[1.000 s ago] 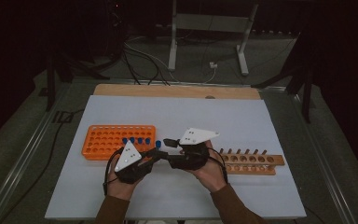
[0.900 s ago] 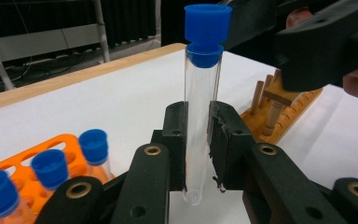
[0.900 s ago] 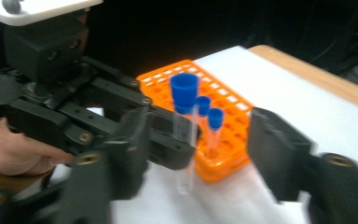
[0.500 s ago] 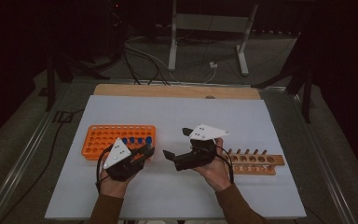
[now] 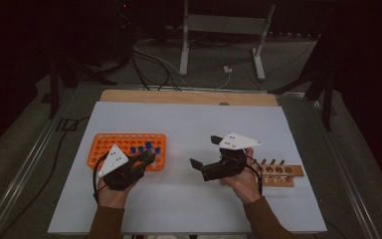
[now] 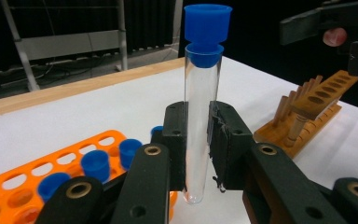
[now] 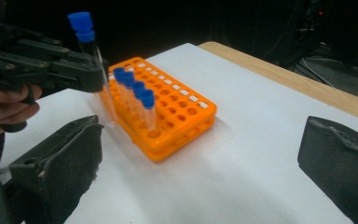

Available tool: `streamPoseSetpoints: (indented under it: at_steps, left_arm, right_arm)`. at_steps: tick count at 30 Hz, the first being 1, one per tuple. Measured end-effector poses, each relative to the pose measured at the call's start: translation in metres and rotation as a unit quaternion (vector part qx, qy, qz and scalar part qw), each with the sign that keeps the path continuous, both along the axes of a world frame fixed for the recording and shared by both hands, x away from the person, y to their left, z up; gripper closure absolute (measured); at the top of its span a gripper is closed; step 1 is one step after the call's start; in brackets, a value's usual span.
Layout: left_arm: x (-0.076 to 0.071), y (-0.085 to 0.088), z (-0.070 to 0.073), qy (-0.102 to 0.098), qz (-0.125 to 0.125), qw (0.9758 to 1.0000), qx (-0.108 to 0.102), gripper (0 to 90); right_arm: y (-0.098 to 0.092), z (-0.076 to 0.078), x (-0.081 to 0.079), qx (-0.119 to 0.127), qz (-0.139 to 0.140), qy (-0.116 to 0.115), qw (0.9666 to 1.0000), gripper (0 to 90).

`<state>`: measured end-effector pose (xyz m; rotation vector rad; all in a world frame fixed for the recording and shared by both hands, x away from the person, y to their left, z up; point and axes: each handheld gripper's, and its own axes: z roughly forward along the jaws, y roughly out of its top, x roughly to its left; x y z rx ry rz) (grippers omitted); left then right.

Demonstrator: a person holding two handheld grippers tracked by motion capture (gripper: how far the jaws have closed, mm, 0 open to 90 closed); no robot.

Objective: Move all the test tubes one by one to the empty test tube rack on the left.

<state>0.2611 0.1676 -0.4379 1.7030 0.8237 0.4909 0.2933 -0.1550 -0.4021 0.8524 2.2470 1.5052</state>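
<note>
My left gripper (image 6: pixel 198 140) is shut on a clear test tube (image 6: pixel 202 107) with a blue cap (image 6: pixel 207 28), held upright just in front of the orange rack (image 5: pixel 108 142). The right gripper view shows this tube (image 7: pixel 92 53) in the left gripper (image 7: pixel 74 70), beside several blue-capped tubes (image 7: pixel 140 100) standing in the orange rack (image 7: pixel 182 112). My right gripper (image 5: pixel 204 152) hovers at mid table, left of the wooden rack (image 5: pixel 284 173). Its jaws have just been opening and now stand wide, with nothing between them (image 7: pixel 200 163).
A white sheet (image 5: pixel 189 124) covers the table, with a wooden strip (image 5: pixel 189 97) along its far edge. The orange rack (image 6: pixel 23 186) has many vacant holes. The wooden rack (image 6: pixel 317 102) has pegs and a row of holes. Cables and a metal stand lie beyond the table.
The two grippers, close together a second ago, have drawn apart. The left one went left with the tube toward the orange rack; the right one opened and went right.
</note>
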Motion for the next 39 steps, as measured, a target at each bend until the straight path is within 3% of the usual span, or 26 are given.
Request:
streamPoseSetpoints:
  at_steps: [14,39]
  left_arm:
    - [0.001,0.019,0.001,-0.003,0.037,0.9992,-0.01,78.1]
    - [0.003,0.046,-0.003,0.004,0.096,0.9954,-0.004,78.1]
  right_arm:
    - [-0.031,-0.011,-0.001,-0.017,-0.023,0.005,0.9996,0.1]
    - [-0.106,-0.016,-0.008,-0.001,-0.097,0.002,0.9953,0.2]
